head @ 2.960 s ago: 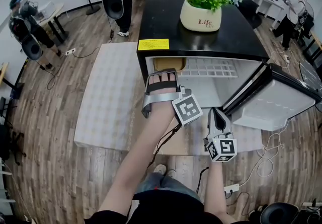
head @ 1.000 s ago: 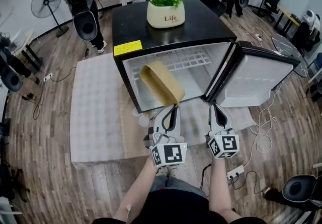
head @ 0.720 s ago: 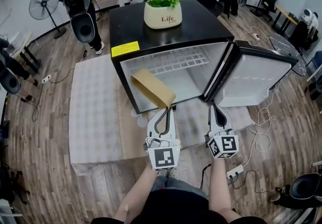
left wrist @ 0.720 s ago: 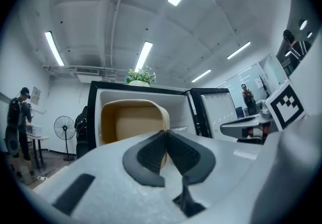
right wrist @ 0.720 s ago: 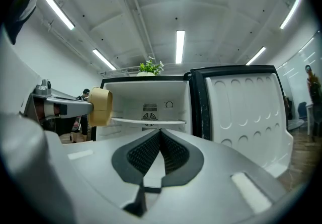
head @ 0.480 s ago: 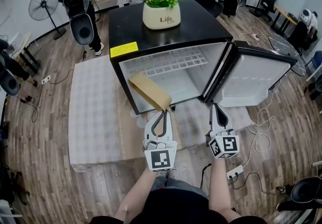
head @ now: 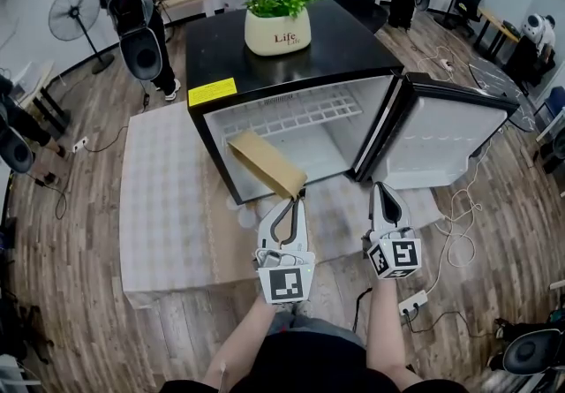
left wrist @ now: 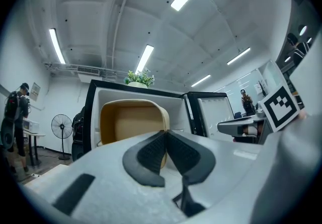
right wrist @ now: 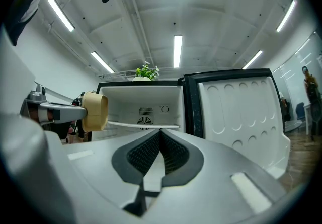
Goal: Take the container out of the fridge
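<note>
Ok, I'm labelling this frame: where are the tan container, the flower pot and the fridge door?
tan container (head: 265,163), head view, middle of its outer face.
flower pot (head: 276,32), head view, cream front beside the print.
fridge door (head: 446,148), head view, its white inner liner.

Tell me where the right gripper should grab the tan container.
Probably its thin rim wall, beside where the left gripper pinches it, coming from the person's side: the container opens that way and looks too wide to span.
</note>
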Tool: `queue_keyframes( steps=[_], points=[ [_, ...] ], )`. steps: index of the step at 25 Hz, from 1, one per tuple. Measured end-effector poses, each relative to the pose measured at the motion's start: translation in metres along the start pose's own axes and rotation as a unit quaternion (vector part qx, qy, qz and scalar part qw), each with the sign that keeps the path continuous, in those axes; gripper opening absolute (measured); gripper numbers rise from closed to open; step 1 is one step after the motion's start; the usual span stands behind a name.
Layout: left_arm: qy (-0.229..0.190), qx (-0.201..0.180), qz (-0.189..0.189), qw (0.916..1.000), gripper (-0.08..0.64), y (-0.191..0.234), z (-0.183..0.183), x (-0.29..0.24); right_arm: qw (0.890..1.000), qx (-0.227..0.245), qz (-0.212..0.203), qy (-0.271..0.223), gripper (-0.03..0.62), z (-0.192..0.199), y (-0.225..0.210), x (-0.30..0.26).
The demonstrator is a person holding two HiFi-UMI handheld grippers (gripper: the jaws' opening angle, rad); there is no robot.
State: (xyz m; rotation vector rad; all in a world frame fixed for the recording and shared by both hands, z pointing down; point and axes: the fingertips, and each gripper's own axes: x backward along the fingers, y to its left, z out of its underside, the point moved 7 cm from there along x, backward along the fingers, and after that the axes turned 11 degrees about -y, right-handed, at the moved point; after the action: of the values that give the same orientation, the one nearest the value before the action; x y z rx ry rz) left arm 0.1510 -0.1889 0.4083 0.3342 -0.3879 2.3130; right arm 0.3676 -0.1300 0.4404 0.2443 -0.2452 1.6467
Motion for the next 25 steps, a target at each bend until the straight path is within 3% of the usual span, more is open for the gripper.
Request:
queue_keyframes(
  steps=[25],
  points=[
    [0.009,0.000,-0.002,1.0000,0.014,-0.0034,-0.0009,0.0065,1.000,-0.007,-0.012,0.007,0.006,0.0027,0.0049,0.0029]
  ],
)
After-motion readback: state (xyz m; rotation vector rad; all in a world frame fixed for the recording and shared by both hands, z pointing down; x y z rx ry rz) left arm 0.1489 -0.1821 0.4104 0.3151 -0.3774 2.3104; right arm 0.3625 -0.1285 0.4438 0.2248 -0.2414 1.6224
